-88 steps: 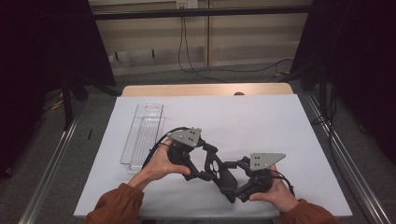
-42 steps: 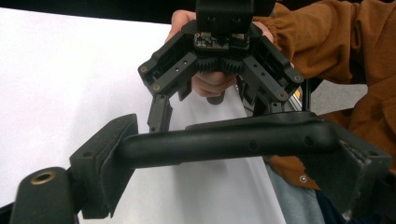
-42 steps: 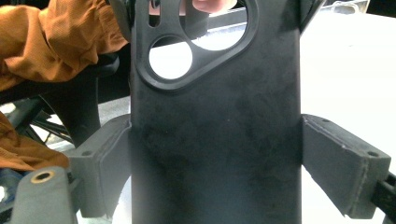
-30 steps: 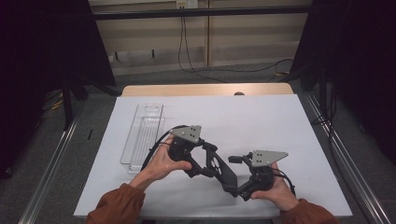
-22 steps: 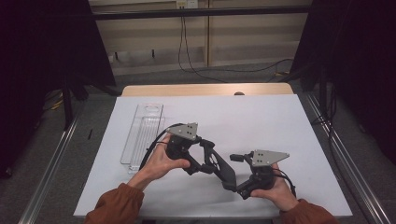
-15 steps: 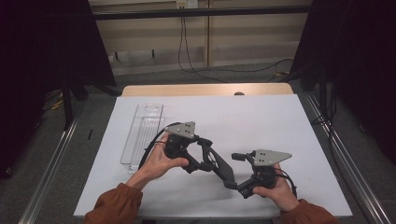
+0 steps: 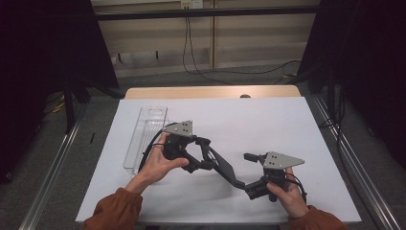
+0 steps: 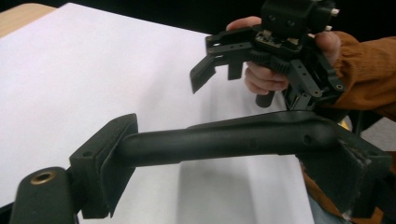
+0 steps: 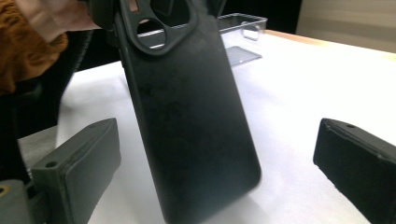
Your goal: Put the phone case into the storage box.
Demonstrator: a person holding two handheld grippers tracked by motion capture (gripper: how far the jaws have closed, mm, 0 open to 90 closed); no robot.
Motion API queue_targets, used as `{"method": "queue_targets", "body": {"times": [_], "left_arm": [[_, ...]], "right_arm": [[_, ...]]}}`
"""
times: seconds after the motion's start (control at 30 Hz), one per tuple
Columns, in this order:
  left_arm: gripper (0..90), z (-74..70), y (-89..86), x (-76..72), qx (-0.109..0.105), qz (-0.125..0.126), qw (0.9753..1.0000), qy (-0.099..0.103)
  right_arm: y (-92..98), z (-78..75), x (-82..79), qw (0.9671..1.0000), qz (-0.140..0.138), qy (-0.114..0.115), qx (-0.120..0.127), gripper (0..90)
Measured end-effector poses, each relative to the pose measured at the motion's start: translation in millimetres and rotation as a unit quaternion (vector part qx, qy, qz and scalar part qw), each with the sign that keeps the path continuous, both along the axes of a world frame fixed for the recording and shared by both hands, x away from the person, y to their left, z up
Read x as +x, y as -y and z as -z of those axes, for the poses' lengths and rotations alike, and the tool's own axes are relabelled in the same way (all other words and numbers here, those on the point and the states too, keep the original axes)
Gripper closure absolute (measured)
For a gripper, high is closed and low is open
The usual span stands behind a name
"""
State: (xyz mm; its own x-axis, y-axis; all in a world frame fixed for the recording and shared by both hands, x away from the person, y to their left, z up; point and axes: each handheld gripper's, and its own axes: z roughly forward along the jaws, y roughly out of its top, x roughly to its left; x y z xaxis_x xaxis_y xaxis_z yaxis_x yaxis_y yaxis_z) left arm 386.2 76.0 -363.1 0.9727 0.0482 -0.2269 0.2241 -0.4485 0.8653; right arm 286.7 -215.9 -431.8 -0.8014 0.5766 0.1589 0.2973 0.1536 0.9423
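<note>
White table top (image 7: 268,120) under both my claws, left gripper (image 8: 224,154) clamped across a black phone case (image 9: 187,116), case slanting out toward my right gripper (image 9: 215,172), its jaws spread wide either side of the case's end, not touching, clear plastic tray (image 7: 146,136) beyond my left claw.

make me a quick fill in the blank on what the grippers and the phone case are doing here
1. The left gripper is shut on a black ____.
2. The right gripper has its jaws ____, one on each side of the case's free end.
3. The clear plastic tray lies on the person's ____ side of the table.

Missing words: phone case; open; left
</note>
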Motion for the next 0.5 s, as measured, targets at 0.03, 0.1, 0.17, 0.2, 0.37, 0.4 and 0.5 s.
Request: {"method": "queue_targets", "body": {"times": [0.03, 0.1, 0.17, 0.2, 0.37, 0.4, 0.5], "left_arm": [[14.4, -0.6, -1.5, 0.9, 0.000, -0.007, 1.0000, -0.002], [14.4, -1.2, -3.6, 2.1, -0.001, -0.014, 0.9999, -0.006], [14.4, -2.0, -5.9, 3.1, 0.001, -0.020, 0.9998, -0.004], [14.4, -2.1, -6.7, 3.4, 0.000, -0.023, 0.9997, -0.005], [14.4, -3.3, -11.4, 5.0, 0.008, -0.036, 0.9993, -0.003], [14.4, -3.2, -12.0, 5.1, 0.005, -0.039, 0.9992, -0.006], [14.4, -4.5, -15.9, 6.0, 0.010, -0.048, 0.9988, -0.002]], "right_arm": [[0.7, -0.2, 0.1, 1.0000, 0.003, 0.001, -0.001, 0.2], [2.4, -0.6, 0.1, 1.0000, 0.009, 0.000, -0.002, 0.2], [4.0, -1.3, -0.1, 0.9998, 0.018, 0.002, 0.000, 0.2], [4.9, -1.7, -0.2, 0.9997, 0.024, 0.005, -0.002, 0.2], [10.4, -3.4, -1.1, 0.9975, 0.067, 0.017, -0.016, 0.2], [12.0, -3.7, -1.1, 0.9966, 0.079, 0.018, -0.017, 0.2], [16.8, -2.4, -1.5, 0.9947, 0.100, 0.022, -0.010, 0.5]]}}
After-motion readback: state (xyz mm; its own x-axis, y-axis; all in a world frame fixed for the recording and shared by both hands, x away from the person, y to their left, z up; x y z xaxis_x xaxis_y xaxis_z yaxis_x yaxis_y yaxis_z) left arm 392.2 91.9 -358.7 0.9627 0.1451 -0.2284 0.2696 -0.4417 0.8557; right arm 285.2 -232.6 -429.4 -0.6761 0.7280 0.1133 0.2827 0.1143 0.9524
